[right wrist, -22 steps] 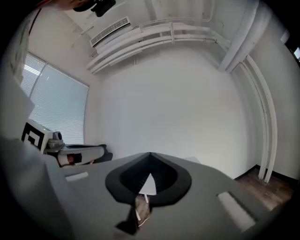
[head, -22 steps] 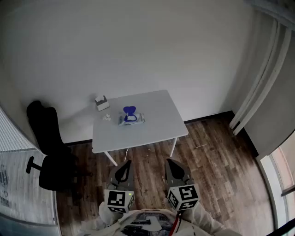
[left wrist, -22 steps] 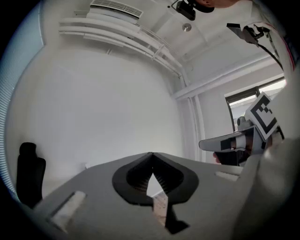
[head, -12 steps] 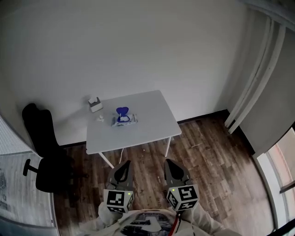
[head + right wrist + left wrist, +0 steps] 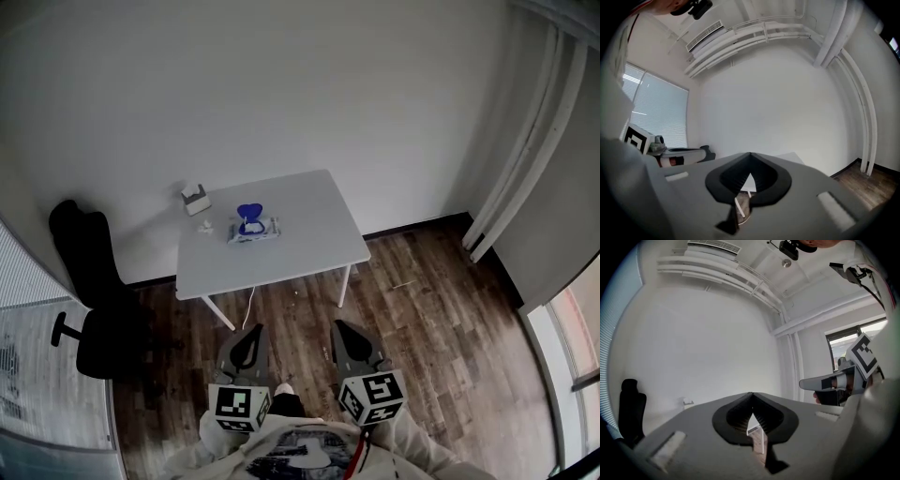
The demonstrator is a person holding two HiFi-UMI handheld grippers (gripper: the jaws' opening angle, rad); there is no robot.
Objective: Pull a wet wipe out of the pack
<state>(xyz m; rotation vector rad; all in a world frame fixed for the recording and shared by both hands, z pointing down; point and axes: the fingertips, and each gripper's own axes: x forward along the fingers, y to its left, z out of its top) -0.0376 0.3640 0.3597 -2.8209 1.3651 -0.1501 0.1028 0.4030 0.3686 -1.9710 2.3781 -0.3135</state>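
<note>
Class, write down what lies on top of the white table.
On the table: a wipe pack with its blue lid raised, a small white box at the back corner, and a small white scrap. The pack's contents are too small to tell.

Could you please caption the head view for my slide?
Both shut, left tool and right tool face a white table holding the wipe pack.

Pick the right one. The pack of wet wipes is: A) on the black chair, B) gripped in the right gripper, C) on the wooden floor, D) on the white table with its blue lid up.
D: the head view shows the pack of wet wipes lying on the white table, with its blue lid raised.
</note>
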